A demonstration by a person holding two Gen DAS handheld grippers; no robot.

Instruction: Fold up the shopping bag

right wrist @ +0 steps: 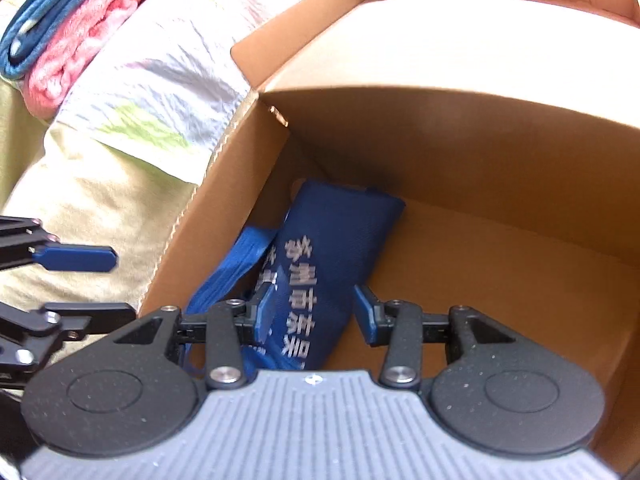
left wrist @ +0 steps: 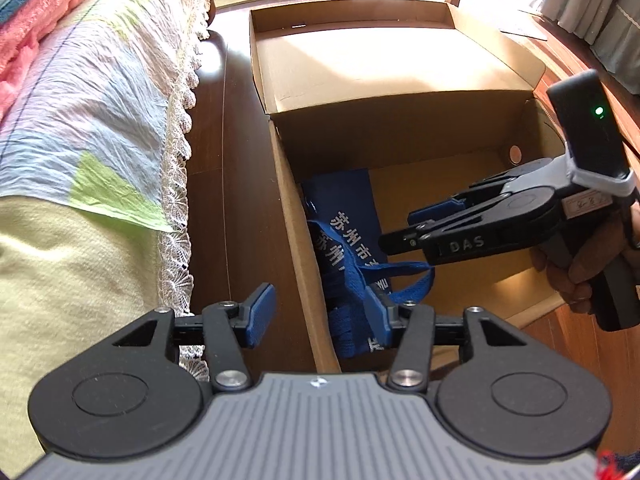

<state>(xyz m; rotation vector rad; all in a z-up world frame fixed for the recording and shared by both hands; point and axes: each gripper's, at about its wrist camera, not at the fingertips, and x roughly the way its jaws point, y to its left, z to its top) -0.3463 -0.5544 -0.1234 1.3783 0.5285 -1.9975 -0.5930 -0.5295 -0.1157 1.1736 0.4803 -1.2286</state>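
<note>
Looking down from the left wrist, the left gripper (left wrist: 320,314) hung wide open over the near wall of the open brown cardboard box (left wrist: 298,236), holding nothing. At about one o'clock from it, the dark blue fabric shopping bag with white lettering (left wrist: 348,208) lay folded into a narrow bundle on the box floor against the left wall, its blue webbing handles (left wrist: 404,276) trailing loose. At three o'clock the right gripper (left wrist: 416,226) reached in over the box; whether it was parted could not be told from there.

From the right wrist, the right gripper (right wrist: 316,310) stood open and empty just above the bag (right wrist: 332,232). The fold looked done and the bag stowed; only tidying the handles and withdrawing seemed left.
</note>
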